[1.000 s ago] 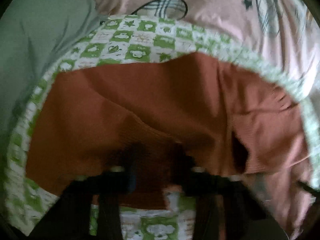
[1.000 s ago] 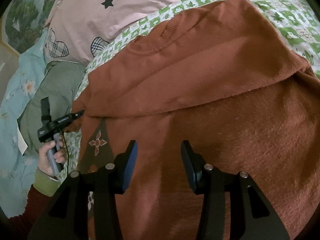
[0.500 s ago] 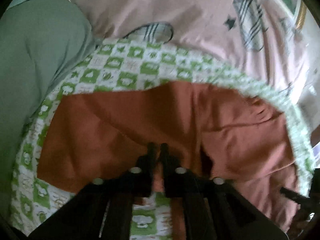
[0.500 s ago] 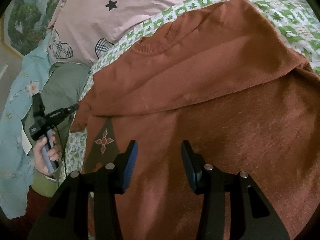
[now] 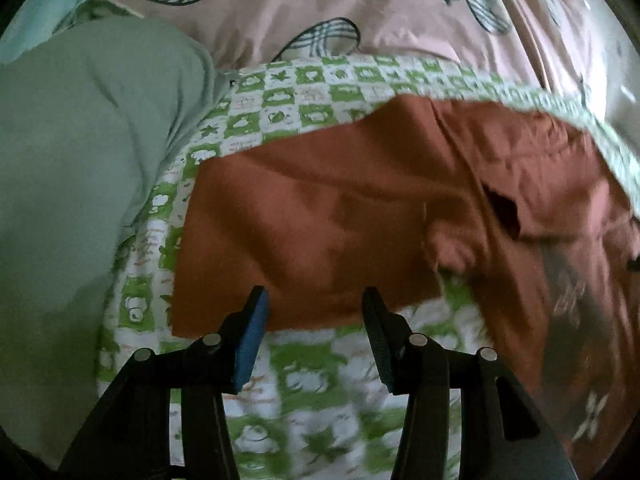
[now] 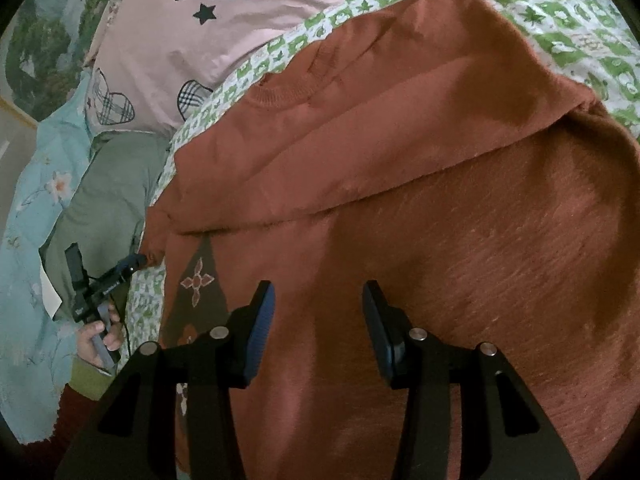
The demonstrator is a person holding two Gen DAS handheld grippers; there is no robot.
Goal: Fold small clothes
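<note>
Since earlier frame, left gripper let go of sleeve end, backed off; jaws opening, nothing between them, sleeve edge just beyond tips. Rust sweater lay flat on green checked sheet, near pink quilt, beside grey-green cloth. Right gripper hovered over sweater body, jaws apart, gripping nothing. Judged progress: one sleeve folded across chest; other side fold and final halving seemingly left. Left hand visible beyond sweater's edge.

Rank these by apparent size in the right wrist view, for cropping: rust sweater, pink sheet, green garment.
1. rust sweater, largest but nearest the camera
2. pink sheet
3. green garment, partly hidden
</note>
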